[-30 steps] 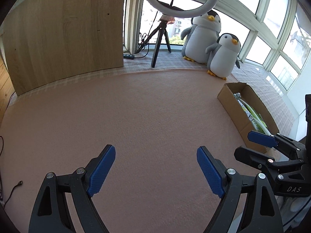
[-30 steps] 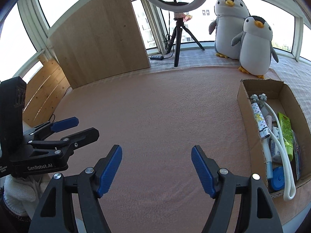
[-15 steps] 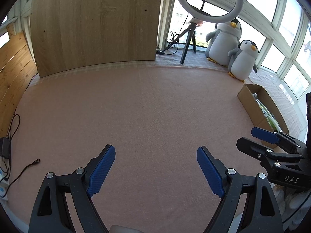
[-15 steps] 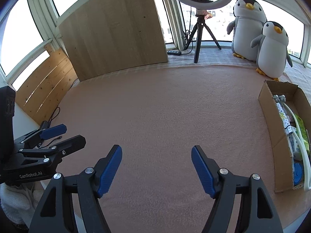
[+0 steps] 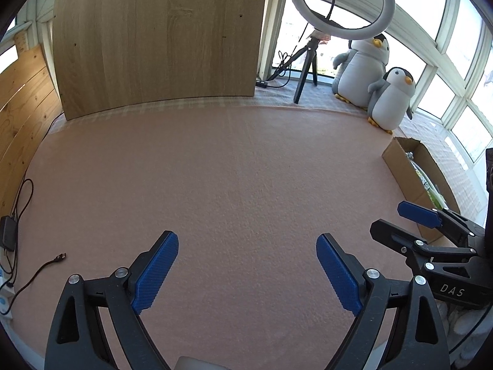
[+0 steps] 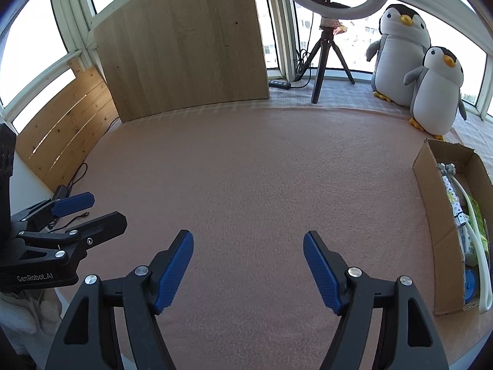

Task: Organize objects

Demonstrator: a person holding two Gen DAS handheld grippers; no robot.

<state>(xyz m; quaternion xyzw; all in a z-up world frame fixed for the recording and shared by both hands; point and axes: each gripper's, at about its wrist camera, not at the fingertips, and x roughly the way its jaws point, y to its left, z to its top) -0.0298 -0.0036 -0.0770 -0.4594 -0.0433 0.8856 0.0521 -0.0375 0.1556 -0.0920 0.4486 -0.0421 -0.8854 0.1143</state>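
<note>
A brown cardboard box (image 6: 437, 212) lies at the right side of the pink mat (image 6: 277, 178). Inside it I see several small items: a white looped cord (image 6: 476, 225), patterned tubes (image 6: 453, 197), a green packet and a blue round thing (image 6: 470, 280). The same box (image 5: 400, 160) shows at the right of the left wrist view. My left gripper (image 5: 246, 273) is open over bare mat with nothing between its blue pads. Open too is my right gripper (image 6: 248, 266), and empty, left of the box. Each gripper appears from the side in the other's view.
A wooden board (image 6: 185, 46) leans at the back. A ring light on a tripod (image 6: 326, 46) and two plush penguins (image 6: 431, 86) stand by the windows. Wooden planks, a black adapter (image 5: 7, 234) and a loose cable (image 5: 43, 265) lie at the mat's left edge.
Both grippers have pulled back and turned left, so the box has slid toward the right edge of both views and the left planks and cable have come into sight. Jaws stay open.
</note>
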